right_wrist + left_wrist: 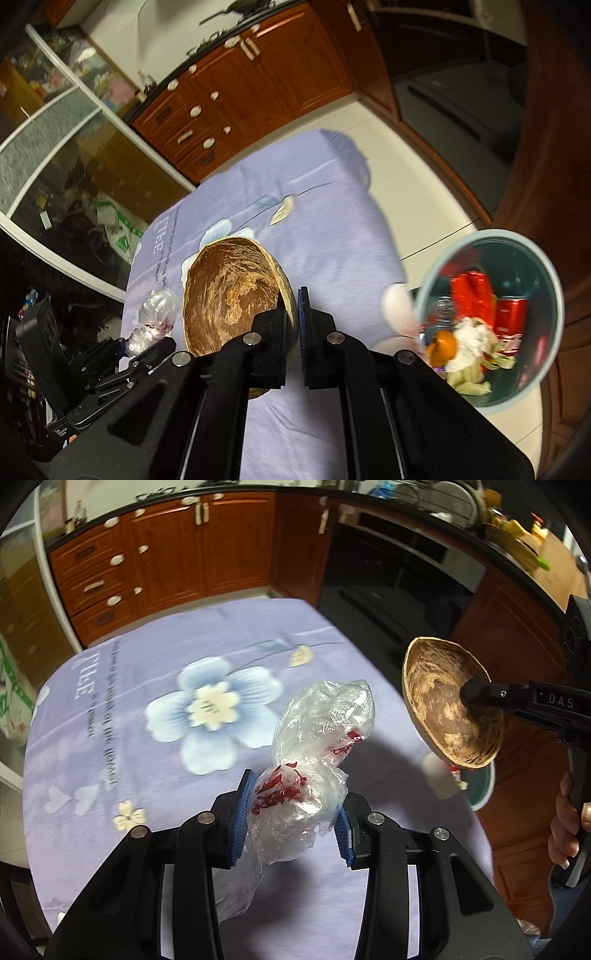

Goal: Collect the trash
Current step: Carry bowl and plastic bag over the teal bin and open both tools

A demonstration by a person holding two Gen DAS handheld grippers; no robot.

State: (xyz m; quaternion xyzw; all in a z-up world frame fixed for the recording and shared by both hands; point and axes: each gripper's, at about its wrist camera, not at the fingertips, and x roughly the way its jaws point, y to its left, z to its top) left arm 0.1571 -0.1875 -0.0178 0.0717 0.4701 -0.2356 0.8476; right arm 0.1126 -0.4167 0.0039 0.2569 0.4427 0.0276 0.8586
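Left gripper (pixel 291 819) clamps plastic bag (pixel 314 746); right gripper (pixel 293 325) pinches coconut shell's (pixel 229 295) rim (bin (pixel 546 295) beside).

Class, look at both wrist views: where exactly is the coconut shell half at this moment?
The coconut shell half is clamped at its rim in the right gripper, lifted above the purple floral cloth. The bin lies to its right, the plastic bag to its left.

A lilac flower-print cloth (pixel 155 686) covers the table, its visible surface bare.
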